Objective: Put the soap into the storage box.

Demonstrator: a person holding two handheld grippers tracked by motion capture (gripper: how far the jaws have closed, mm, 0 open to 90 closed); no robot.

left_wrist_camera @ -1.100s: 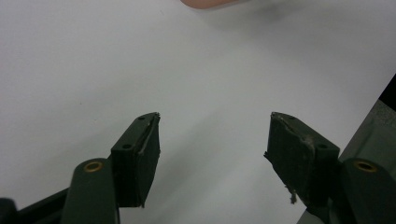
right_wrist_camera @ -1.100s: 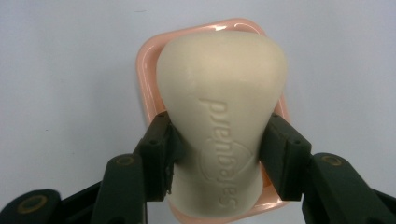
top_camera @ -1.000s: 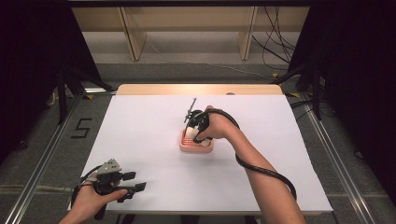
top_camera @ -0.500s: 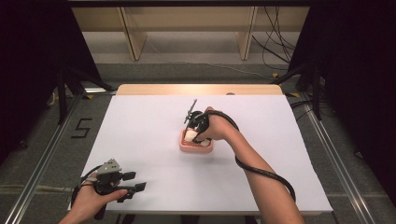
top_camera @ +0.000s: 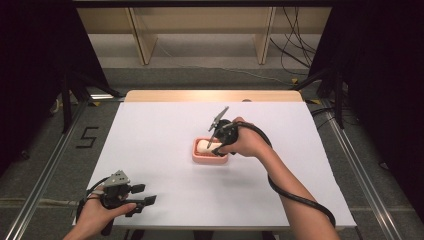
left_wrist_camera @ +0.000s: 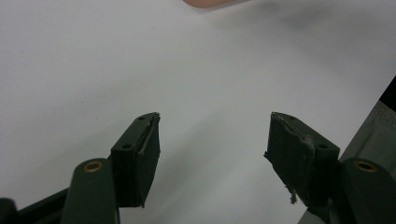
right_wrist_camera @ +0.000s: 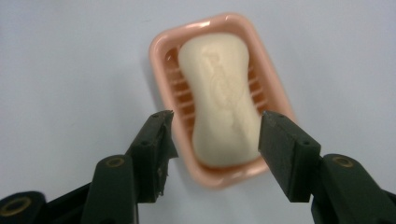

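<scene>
High view: a white table (top_camera: pixel 165 140) carries a pink soap dish (top_camera: pixel 209 151) near its centre, with a cream bar of soap (top_camera: pixel 205 145) lying in it. The right gripper (top_camera: pixel 216 145) is held directly over the dish, a grey plate standing up from its top and a black cable trailing back along the forearm. The left gripper (top_camera: pixel 145 195) sits at the near left corner of the table, well apart from the dish, held in the left hand (top_camera: pixel 100 212).

Left gripper view: the jaws stand wide apart over bare white tabletop, nothing between them. A pink edge (left_wrist_camera: pixel 208 3) shows at the top of the frame.

Right gripper view: the jaws are spread wide, one on each side of the near end of the soap dish (right_wrist_camera: pixel 163 56). The soap (right_wrist_camera: pixel 223 93) lies lengthwise in the ribbed dish. Contact between jaws and dish cannot be determined.
</scene>
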